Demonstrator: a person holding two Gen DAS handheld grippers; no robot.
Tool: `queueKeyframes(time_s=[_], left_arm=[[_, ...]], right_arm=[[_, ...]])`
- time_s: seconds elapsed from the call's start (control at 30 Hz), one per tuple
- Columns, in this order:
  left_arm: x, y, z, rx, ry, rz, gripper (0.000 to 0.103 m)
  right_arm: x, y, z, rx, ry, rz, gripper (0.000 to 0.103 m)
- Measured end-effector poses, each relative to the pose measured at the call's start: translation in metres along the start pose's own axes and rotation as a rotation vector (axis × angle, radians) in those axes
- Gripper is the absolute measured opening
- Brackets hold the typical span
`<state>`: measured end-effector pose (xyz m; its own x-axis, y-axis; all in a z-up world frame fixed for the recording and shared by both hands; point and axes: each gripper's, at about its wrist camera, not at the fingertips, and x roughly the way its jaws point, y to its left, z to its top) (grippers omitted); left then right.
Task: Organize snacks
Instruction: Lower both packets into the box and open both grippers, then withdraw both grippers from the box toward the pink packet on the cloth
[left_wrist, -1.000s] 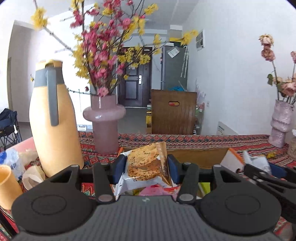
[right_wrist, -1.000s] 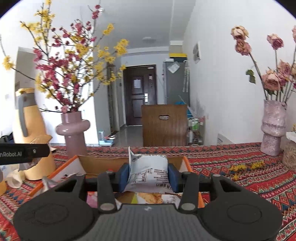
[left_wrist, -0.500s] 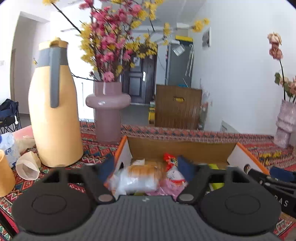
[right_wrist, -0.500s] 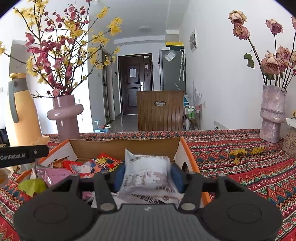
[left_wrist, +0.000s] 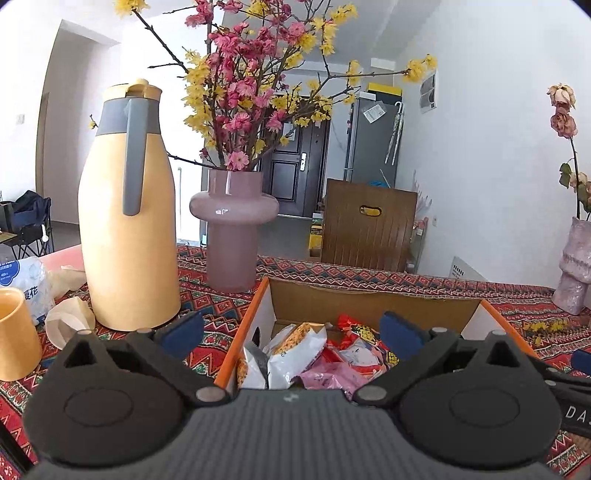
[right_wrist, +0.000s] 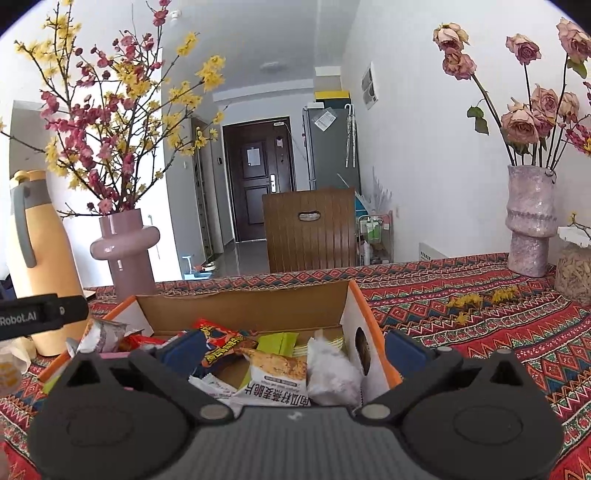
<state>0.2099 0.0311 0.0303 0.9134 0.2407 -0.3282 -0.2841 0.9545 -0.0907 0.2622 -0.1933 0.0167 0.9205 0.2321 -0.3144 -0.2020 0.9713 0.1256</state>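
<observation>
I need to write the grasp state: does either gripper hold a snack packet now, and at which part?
Nothing is held. The left gripper and right gripper have just opened wide; the snack packets lie loose in the cardboard box.

Black left gripper (left_wrist: 291, 334), blue pads (left_wrist: 183, 332), ribbed housing, 2 silver screws

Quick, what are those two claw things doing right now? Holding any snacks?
Left gripper: open, jaws just opened, holding nothing; packets lie below in the box.
Right gripper: open, jaws just opened, holding nothing.
</observation>
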Motion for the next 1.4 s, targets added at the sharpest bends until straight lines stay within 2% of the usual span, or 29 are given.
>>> queueKeyframes(time_s=[0.4, 0.53, 0.83, 0.97, 1.13, 1.4], left_arm=[[-0.004, 0.001, 0.002, -0.012, 0.001, -0.003, 0.103], [-0.014, 0.0, 0.01, -0.005, 0.039, -0.03, 0.103], [-0.07, 0.01, 0.011, 0.035, 0.009, -0.067, 0.103], [-0.088, 0.021, -0.001, 0.053, 0.023, -0.073, 0.103], [-0.096, 0.038, -0.025, 0.073, 0.077, -0.072, 0.103], [-0.077, 0.06, -0.068, 0.075, 0.159, -0.048, 0.103]], right_arm=[[-0.001, -0.001, 0.0, 0.003, 0.0, -0.007, 0.103], [-0.009, 0.0, 0.005, -0.004, -0.009, -0.007, 0.103], [-0.054, 0.002, -0.002, -0.047, 0.027, 0.041, 0.103], [-0.073, 0.001, -0.015, -0.042, 0.061, 0.054, 0.103], [-0.093, -0.004, -0.041, -0.023, 0.126, 0.055, 0.103], [-0.104, -0.017, -0.073, 0.003, 0.227, 0.024, 0.103]])
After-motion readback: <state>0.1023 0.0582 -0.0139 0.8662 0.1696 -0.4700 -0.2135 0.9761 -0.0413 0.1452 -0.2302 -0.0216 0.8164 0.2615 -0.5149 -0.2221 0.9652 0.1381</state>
